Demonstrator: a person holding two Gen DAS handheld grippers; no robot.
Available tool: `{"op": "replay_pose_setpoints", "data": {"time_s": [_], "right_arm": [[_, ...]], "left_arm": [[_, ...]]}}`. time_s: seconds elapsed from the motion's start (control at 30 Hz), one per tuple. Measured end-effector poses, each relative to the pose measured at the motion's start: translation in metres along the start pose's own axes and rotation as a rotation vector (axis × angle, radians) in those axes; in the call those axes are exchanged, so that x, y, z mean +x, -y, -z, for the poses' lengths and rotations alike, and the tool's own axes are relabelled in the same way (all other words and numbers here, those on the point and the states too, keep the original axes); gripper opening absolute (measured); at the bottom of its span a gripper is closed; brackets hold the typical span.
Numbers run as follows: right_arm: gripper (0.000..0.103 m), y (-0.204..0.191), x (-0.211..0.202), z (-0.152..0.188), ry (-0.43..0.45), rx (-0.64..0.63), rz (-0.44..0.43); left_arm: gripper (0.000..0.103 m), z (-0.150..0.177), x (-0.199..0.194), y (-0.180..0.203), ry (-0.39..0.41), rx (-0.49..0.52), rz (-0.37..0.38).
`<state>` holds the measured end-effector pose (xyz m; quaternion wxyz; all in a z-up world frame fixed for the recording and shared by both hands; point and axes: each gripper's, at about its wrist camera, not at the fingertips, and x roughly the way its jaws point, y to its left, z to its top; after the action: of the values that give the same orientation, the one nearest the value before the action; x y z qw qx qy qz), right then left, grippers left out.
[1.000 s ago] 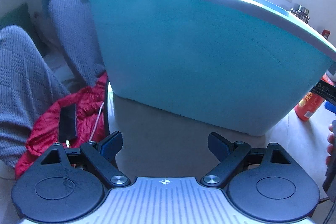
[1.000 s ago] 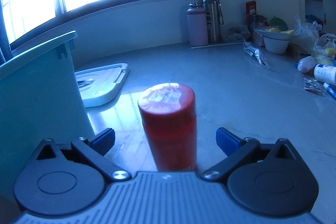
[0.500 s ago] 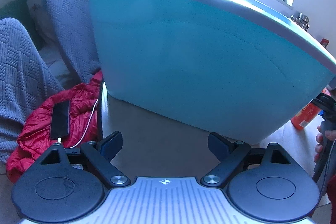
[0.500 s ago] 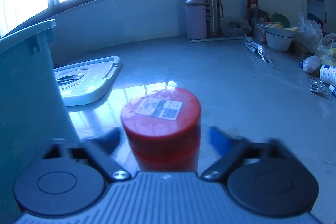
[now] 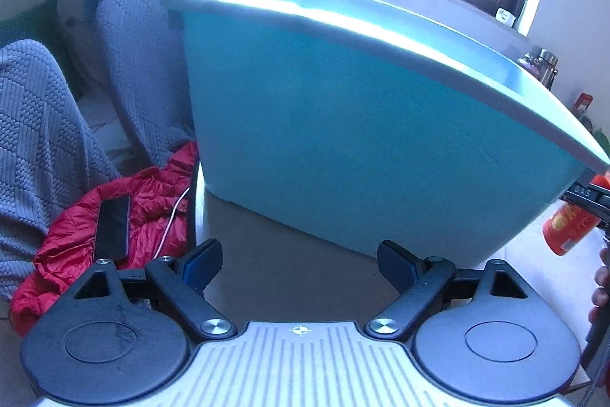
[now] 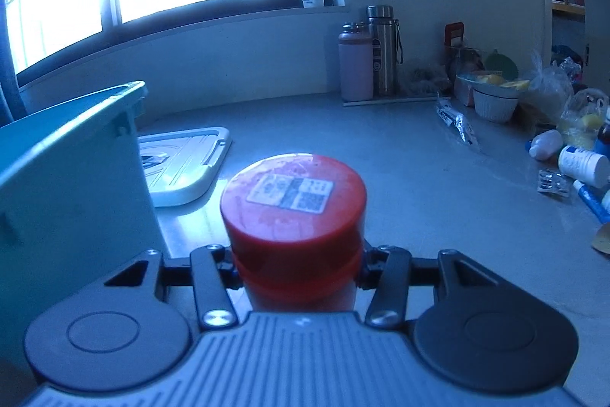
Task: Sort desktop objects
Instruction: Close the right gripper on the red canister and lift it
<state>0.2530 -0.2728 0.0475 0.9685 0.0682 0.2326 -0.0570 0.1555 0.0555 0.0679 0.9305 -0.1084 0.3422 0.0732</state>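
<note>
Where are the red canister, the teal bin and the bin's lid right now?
red canister (image 6: 293,193): right wrist view, on its flat red cap.
teal bin (image 5: 343,147): left wrist view, on its near side wall.
bin lid (image 6: 183,163): right wrist view, on its ribbed top face.

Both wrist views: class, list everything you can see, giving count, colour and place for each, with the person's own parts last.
storage bin: one, teal, on the table's left
bin lid: one, pale, flat behind the bin
red canister: one, red, between the right jaws
flasks: two, pink and steel, by the back wall
white bowl: one, far right
pill bottle: one, white, lying right
blister pack: one, silver, right
red jacket: one, beside the table
phone: one, black, on the jacket
left gripper: open, empty
right gripper: shut on the canister
</note>
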Motion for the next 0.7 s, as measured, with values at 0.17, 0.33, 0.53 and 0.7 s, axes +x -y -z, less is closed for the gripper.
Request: {"op": "replay_pose_setpoints", "data": {"time_s": [0.17, 0.33, 0.53, 0.7], "right_arm": [[0.051, 0.005, -0.029, 0.002, -0.004, -0.01, 0.017], [0.051, 0.007, -0.061, 0.007, -0.007, -0.025, 0.024], [0.051, 0.006, -0.102, 0.014, -0.002, -0.031, 0.007], [0.051, 0.001, -0.134, 0.014, 0.024, -0.056, -0.007]], "left_arm": [[0.09, 0.008, -0.012, -0.005, -0.009, -0.017, -0.01], [0.09, 0.013, -0.023, -0.011, -0.005, -0.029, -0.027], [0.09, 0.019, -0.037, -0.009, 0.008, 0.018, -0.06], [0.09, 0.02, -0.046, -0.009, -0.027, 0.053, -0.049]]}}
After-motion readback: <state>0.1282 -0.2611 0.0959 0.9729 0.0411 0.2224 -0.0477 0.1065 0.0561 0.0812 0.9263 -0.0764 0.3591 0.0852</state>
